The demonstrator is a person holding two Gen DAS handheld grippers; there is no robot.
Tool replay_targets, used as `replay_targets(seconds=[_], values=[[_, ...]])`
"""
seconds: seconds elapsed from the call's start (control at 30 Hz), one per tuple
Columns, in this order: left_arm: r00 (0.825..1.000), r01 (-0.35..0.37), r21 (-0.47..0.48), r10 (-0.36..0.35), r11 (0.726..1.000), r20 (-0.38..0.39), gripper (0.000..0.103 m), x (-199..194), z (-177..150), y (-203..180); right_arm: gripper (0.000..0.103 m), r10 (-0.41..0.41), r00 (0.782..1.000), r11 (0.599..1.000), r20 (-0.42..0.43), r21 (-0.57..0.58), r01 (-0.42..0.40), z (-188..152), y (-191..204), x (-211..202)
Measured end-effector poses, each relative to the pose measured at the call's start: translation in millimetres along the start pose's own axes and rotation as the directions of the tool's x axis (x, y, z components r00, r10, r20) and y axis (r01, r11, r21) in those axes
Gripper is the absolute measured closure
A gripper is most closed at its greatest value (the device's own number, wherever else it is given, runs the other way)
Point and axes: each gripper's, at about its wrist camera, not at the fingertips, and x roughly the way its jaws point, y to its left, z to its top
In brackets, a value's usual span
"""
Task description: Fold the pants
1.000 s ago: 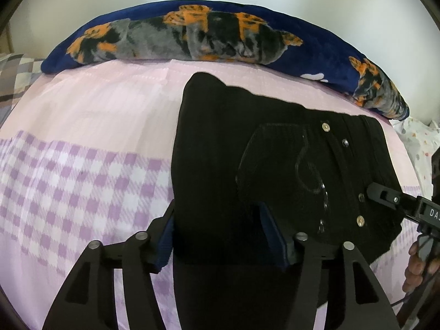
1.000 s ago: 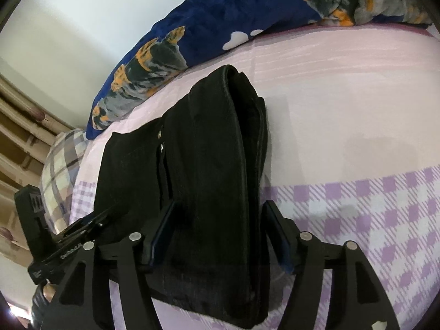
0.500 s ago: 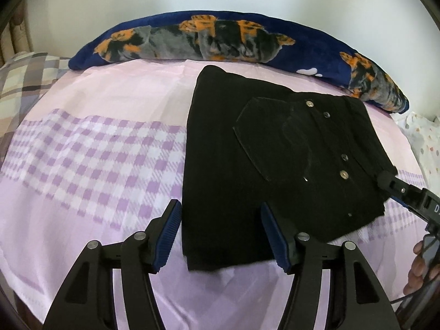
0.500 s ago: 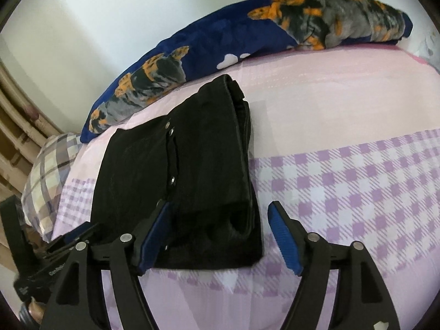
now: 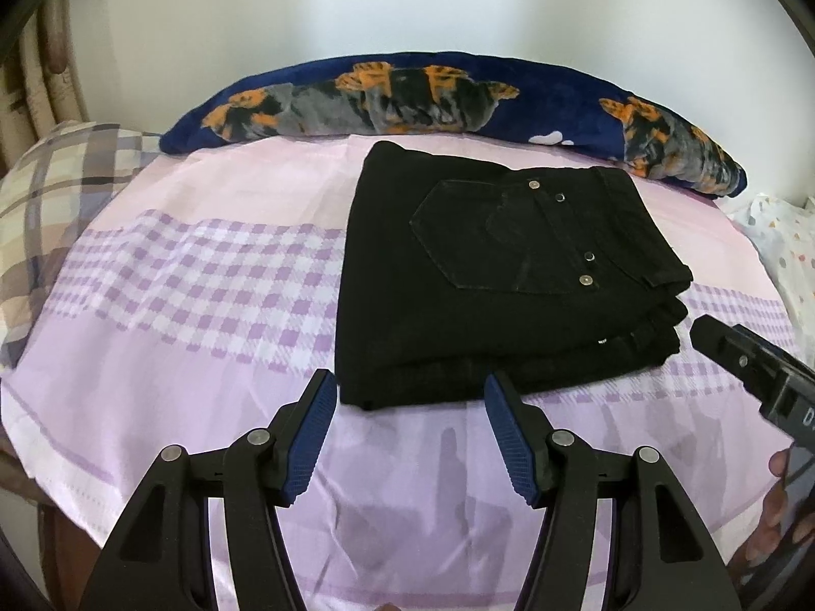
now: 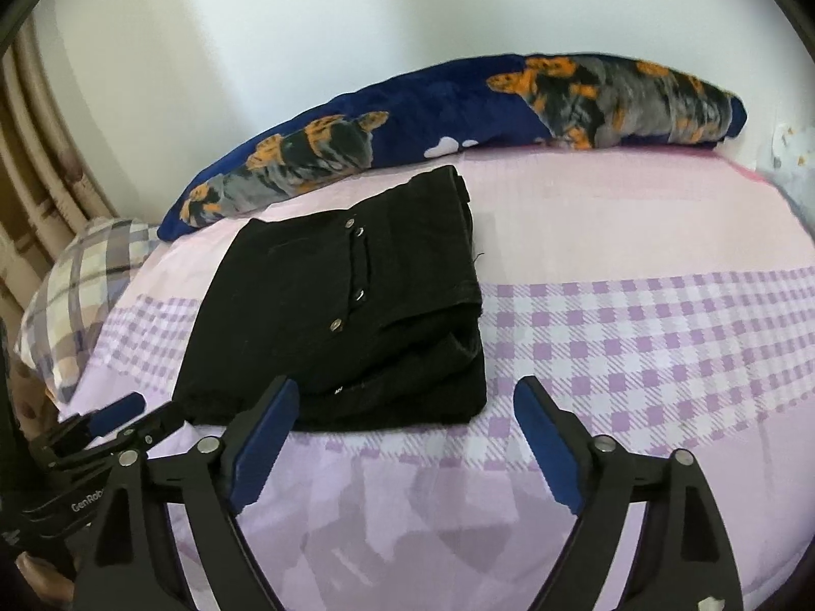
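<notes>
Folded pants (image 5: 489, 285) lie on the bed (image 5: 204, 275), both grippers clear of them.
Pants sit mid-frame, below the pillow (image 5: 458, 96); left gripper (image 5: 410, 438) at lower centre is spread and empty; right gripper (image 6: 402, 443) is opening, nothing between its jaws.

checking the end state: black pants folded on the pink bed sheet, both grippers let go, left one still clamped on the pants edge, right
Not quite: the left gripper is open and clear of the black pants, as the left wrist view shows. The rest holds; the right gripper is opening, nothing between its jaws.
</notes>
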Motion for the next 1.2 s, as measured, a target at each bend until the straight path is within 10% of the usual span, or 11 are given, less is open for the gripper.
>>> replay_targets(seconds=[1.2], values=[[0.997,-0.062,0.033,0.06,0.998,0.047,0.037,-26,-21,-17,0.005,-0.036,0.999,0.996,0.037,-0.076,0.039,-18,19,-14]])
